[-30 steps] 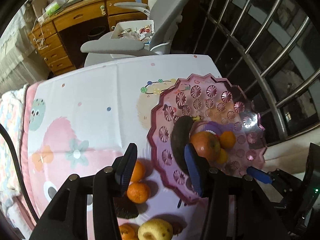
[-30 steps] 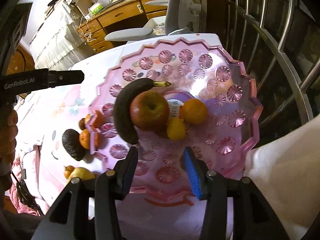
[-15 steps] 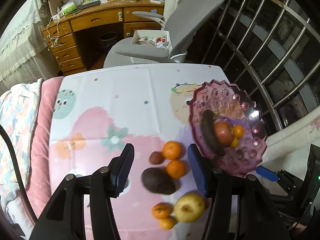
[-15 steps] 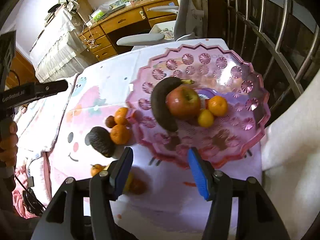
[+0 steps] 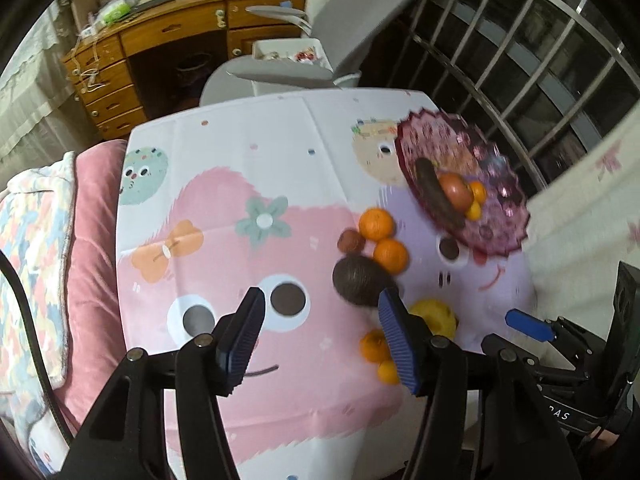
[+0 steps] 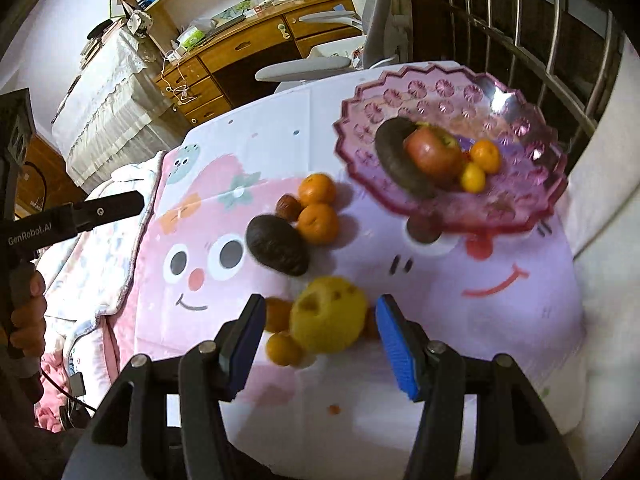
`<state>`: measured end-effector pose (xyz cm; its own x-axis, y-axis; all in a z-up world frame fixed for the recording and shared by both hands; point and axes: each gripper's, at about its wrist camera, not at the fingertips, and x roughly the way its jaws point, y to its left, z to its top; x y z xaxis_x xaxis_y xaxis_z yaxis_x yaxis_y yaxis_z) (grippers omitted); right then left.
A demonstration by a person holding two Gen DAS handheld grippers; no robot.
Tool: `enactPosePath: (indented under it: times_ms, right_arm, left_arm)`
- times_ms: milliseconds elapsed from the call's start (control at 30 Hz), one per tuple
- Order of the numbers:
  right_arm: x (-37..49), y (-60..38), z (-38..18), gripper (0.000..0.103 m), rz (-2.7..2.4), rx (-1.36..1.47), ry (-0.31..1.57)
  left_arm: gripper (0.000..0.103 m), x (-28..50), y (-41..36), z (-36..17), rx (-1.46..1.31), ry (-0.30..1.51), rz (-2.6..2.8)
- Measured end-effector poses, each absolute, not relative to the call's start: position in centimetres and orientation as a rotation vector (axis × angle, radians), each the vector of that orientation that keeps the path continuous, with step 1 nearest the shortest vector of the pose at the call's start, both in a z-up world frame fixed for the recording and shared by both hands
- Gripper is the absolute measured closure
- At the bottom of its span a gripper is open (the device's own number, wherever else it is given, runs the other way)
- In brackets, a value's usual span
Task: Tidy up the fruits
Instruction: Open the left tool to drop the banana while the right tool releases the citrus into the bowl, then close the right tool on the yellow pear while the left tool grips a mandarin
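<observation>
In the left wrist view, your left gripper is opening its jaws and nothing is between them; it hangs above the cartoon tablecloth. The avocado, two oranges and the pink bowl lie to the right.

In the right wrist view, your right gripper stands spread, empty, above the yellow pear; the bowl holds an apple.
</observation>
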<state>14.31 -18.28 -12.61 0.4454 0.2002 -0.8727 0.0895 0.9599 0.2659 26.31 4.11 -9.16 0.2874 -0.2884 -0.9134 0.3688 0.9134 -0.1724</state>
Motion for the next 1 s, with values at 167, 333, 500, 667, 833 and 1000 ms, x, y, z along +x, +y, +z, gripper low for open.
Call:
enactPosePath:
  times_ms: [167,333,500,667,833,1000]
  right_arm:
    - [12.2,-16.0,-13.0,0.045,0.036,0.315,1.089]
    - [10.8,-14.7,-13.4,0.045,-0.002,0.277,1.072]
    - [10.2,-14.3,-14.1,0.045,-0.009,0.234,1.082]
    - [10.3,-13.7,-15.0,0.045,0.001,0.096,1.083]
    - [10.8,-13.0,-16.0,0.044,0.055,-0.064,1.077]
    - [11.6,-12.8,-17.4,0.035,0.085,-0.183,1.075]
  left_arm:
    - [0.045,25.2,4.4,-10.6,0.119,1.237,-0.501]
    - [0.045,24.2,3.9,-12.1,0.147,1.273,-0.556]
    - [0.045,23.5,2.7,-13.7,0.166,1.31,-0.594]
    - [0.045,23.2,1.4,-15.5,0.173,1.357,-0.612]
    - [0.045,23.7,-0.4,-17.6,0.194,1.405,-0.643]
    - [0.045,24.2,-2.1,-19.7,0.194,1.469,-0.652]
